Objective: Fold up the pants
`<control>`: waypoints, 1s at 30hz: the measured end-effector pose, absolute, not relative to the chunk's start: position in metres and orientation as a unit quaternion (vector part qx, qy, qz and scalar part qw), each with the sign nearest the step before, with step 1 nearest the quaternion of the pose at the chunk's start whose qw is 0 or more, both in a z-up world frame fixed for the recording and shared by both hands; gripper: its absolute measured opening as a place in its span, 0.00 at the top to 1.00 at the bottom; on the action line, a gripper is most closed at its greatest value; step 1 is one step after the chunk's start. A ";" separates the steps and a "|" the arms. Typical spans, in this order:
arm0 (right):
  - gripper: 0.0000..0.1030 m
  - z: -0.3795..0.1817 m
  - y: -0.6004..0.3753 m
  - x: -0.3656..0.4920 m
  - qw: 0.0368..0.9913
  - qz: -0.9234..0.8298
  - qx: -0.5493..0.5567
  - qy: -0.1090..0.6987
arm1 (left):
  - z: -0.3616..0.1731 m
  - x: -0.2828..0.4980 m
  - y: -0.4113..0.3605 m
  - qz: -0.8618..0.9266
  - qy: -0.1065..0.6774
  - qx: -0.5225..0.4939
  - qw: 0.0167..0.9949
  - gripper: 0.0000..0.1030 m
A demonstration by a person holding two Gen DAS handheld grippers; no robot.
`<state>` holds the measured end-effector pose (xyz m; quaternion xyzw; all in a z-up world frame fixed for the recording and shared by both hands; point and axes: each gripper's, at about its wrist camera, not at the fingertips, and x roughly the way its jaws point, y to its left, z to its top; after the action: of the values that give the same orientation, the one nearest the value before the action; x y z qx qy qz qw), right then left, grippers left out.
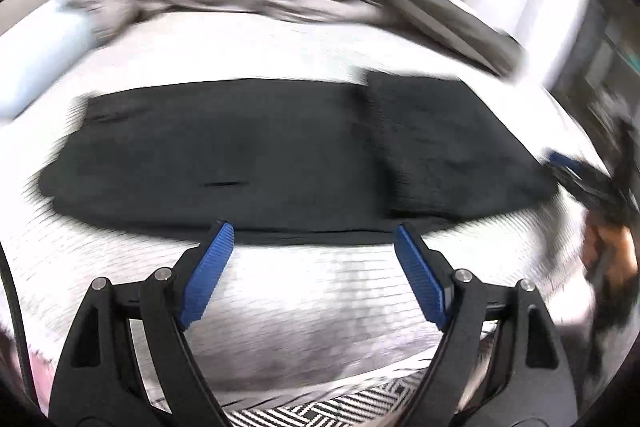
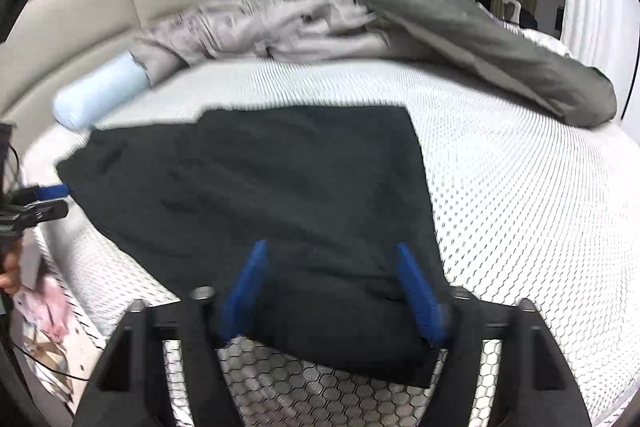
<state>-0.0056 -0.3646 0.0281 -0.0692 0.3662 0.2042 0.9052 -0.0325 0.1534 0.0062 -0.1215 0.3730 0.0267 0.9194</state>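
Note:
Black pants (image 1: 256, 155) lie flat on a white bed, with their right end folded back over themselves (image 1: 448, 147). My left gripper (image 1: 314, 229) is open and empty just in front of the pants' near edge. My right gripper (image 2: 330, 255) is open and empty above the near folded end of the pants (image 2: 272, 187). In the left wrist view the right gripper (image 1: 568, 167) shows blurred at the pants' right end. In the right wrist view the left gripper (image 2: 48, 201) shows at the far left beside the pants.
A crumpled grey blanket (image 2: 280, 23) and a dark grey duvet (image 2: 460, 27) lie along the back of the bed (image 2: 520, 187). A pale blue bolster (image 2: 100, 93) lies at the back left. A black-and-white patterned rug (image 1: 352, 403) is on the floor below.

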 end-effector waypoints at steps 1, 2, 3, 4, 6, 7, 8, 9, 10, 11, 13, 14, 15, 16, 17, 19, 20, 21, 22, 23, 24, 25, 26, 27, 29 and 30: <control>0.17 0.030 -0.362 0.000 0.909 0.204 -0.062 0.358 | 0.007 -0.034 0.174 0.052 0.370 -0.136 0.917 0.22; 0.17 0.030 -0.369 0.000 0.911 0.204 -0.051 0.355 | 0.004 -0.041 0.196 0.081 0.367 -0.162 0.913 0.21; 0.16 0.026 -0.371 0.011 0.910 0.204 -0.040 0.357 | 0.000 -0.045 0.220 0.107 0.366 -0.192 0.904 0.21; 0.16 0.023 -0.377 0.016 0.910 0.205 -0.025 0.361 | -0.004 -0.050 0.234 0.125 0.367 -0.214 0.897 0.21; 0.16 0.015 -0.384 0.024 0.906 0.201 0.001 0.374 | -0.015 -0.059 0.267 0.151 0.363 -0.278 0.877 0.21; 0.16 0.012 -0.388 0.035 0.903 0.194 0.010 0.382 | -0.022 -0.063 0.284 0.150 0.357 -0.314 0.867 0.22; 0.16 0.010 -0.395 0.037 0.902 0.188 0.021 0.388 | -0.026 -0.064 0.293 0.146 0.350 -0.340 0.860 0.22; 0.16 0.011 -0.403 0.036 0.901 0.187 0.034 0.389 | -0.030 -0.064 0.302 0.142 0.340 -0.362 0.856 0.22; 0.16 0.009 -0.404 0.042 0.901 0.190 0.040 0.387 | -0.030 -0.059 0.312 0.140 0.327 -0.377 0.855 0.22; 0.16 0.010 -0.405 0.043 0.902 0.191 0.046 0.384 | -0.030 -0.055 0.320 0.140 0.320 -0.386 0.854 0.22; 0.16 0.013 -0.416 0.039 0.905 0.189 0.055 0.378 | -0.034 -0.042 0.339 0.144 0.305 -0.418 0.844 0.24; 0.16 0.015 -0.419 0.038 0.905 0.189 0.058 0.376 | -0.038 -0.035 0.350 0.159 0.303 -0.438 0.831 0.38; 0.16 0.016 -0.420 0.038 0.906 0.188 0.059 0.374 | -0.042 -0.020 0.354 0.169 0.303 -0.446 0.825 0.49; 0.16 0.017 -0.418 0.041 0.907 0.188 0.059 0.372 | -0.044 -0.014 0.359 0.178 0.302 -0.453 0.820 0.73; 0.16 0.017 -0.417 0.038 0.908 0.188 0.057 0.371 | -0.042 -0.012 0.362 0.168 0.297 -0.461 0.819 0.78; 0.16 0.018 -0.423 0.032 0.909 0.186 0.050 0.370 | -0.034 -0.006 0.361 0.171 0.288 -0.449 0.828 0.82; 0.16 0.018 -0.423 0.031 0.909 0.184 0.047 0.370 | -0.027 -0.004 0.357 0.172 0.288 -0.431 0.838 0.83; 0.16 0.018 -0.424 0.031 0.910 0.182 0.047 0.370 | -0.016 -0.001 0.349 0.173 0.286 -0.407 0.850 0.84; 0.16 0.019 -0.425 0.031 0.910 0.182 0.051 0.369 | -0.006 0.000 0.342 0.169 0.282 -0.396 0.857 0.84; 0.16 0.021 -0.426 0.030 0.910 0.184 0.055 0.367 | 0.007 0.002 0.333 0.160 0.276 -0.386 0.866 0.85; 0.16 0.022 -0.425 0.031 0.910 0.186 0.056 0.366 | 0.024 0.005 0.320 0.149 0.267 -0.369 0.878 0.85; 0.16 0.023 -0.424 0.032 0.911 0.186 0.053 0.363 | 0.041 0.006 0.301 0.138 0.263 -0.353 0.887 0.85; 0.16 0.023 -0.420 0.033 0.913 0.185 0.049 0.360 | 0.062 0.012 0.280 0.118 0.257 -0.331 0.900 0.86; 0.16 0.023 -0.420 0.033 0.914 0.184 0.046 0.359 | 0.082 0.018 0.261 0.095 0.251 -0.314 0.911 0.87; 0.16 0.024 -0.420 0.032 0.915 0.183 0.043 0.358 | 0.118 0.029 0.216 0.054 0.245 -0.277 0.927 0.87; 0.16 0.025 -0.421 0.031 0.916 0.182 0.043 0.356 | 0.134 0.032 0.193 0.031 0.243 -0.258 0.935 0.87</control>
<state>0.0315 -0.4206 0.0253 0.0433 0.3560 0.1815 0.9157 0.0317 0.1934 0.1340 -0.2577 0.2430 0.0311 0.9347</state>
